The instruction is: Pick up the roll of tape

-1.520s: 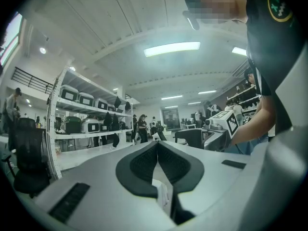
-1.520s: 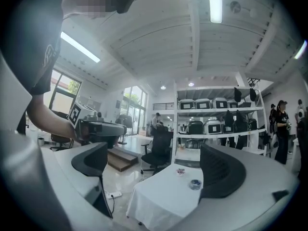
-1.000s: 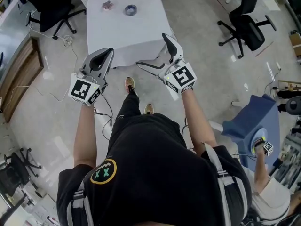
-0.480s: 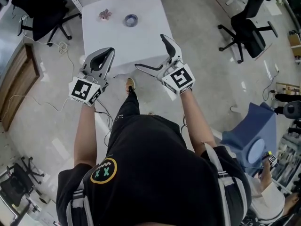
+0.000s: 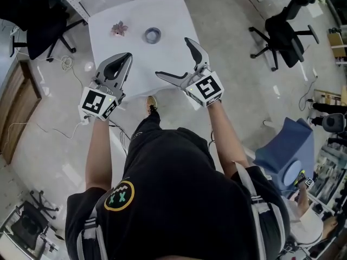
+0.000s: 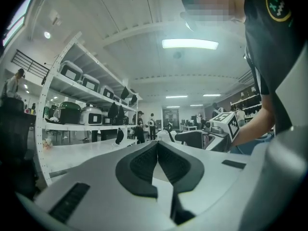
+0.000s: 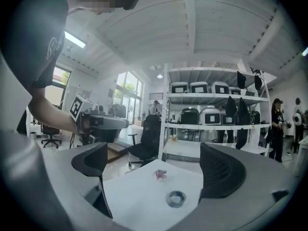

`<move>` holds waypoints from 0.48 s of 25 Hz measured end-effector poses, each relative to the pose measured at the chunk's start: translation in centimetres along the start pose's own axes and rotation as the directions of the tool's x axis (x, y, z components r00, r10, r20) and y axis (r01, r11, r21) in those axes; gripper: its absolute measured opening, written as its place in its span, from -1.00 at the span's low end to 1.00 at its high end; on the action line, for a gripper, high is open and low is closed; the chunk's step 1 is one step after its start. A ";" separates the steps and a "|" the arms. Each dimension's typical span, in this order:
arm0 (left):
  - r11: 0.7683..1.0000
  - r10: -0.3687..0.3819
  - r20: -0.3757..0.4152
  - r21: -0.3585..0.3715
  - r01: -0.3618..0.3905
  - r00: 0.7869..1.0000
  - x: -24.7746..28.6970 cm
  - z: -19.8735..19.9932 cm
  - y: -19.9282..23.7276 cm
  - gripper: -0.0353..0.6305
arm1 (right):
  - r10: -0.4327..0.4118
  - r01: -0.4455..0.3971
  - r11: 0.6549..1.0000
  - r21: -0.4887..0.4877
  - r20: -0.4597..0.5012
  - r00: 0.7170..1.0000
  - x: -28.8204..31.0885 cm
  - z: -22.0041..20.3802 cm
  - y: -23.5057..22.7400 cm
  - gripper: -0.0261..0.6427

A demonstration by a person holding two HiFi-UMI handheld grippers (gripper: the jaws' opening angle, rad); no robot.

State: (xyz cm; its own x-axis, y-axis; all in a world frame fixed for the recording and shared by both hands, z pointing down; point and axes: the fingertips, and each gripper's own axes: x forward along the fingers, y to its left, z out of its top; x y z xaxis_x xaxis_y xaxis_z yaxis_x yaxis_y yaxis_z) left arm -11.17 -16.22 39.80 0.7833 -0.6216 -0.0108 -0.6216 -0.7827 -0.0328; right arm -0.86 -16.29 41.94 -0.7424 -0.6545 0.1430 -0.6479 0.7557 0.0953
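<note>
Well ahead of the right gripper (image 5: 182, 58) (jaws apart) lies the tape roll (image 5: 152, 35).

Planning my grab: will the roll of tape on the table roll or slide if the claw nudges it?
The roll of tape lies flat, so it probably won't roll. Small on a smooth table, it may slide.

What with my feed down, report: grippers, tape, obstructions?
Left gripper shut, empty. Right gripper open, empty. Tape on table, untouched. Pink scrap apart from it; nothing blocking.
</note>
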 end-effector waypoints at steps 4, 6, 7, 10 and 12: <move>1.000 -0.014 0.007 -0.013 0.014 1.000 1.1 0.0 2.8 -0.84 | 0.003 -0.003 1.000 -0.013 -0.025 1.000 3.3 -0.1 -1.5 0.87; 1.000 -0.018 0.007 -0.010 0.018 1.000 1.5 0.0 3.8 -0.84 | 0.003 -0.004 1.000 -0.019 -0.042 0.999 4.4 -0.5 -2.2 0.87; 1.000 -0.019 0.006 -0.008 0.019 1.000 1.6 0.0 4.2 -0.84 | 0.002 -0.003 1.000 -0.019 -0.053 0.999 4.9 -0.9 -2.6 0.87; 1.000 -0.015 0.003 -0.010 0.015 1.000 1.9 -0.2 5.1 -0.84 | 0.012 -0.013 1.000 -0.018 -0.070 0.997 6.0 -1.5 -3.4 0.87; 1.000 -0.006 -0.002 -0.011 0.006 1.000 2.1 -0.3 5.6 -0.84 | 0.019 -0.021 1.000 -0.016 -0.073 0.997 6.7 -1.8 -4.0 0.87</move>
State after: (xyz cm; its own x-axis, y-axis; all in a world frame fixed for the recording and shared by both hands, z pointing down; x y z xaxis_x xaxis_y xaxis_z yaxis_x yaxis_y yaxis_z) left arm -13.03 -21.96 39.94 0.7872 -0.6166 -0.0088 -0.6167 -0.7869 -0.0219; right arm -2.92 -23.63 44.24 -0.7404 -0.6364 0.2164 -0.6296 0.7693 0.1085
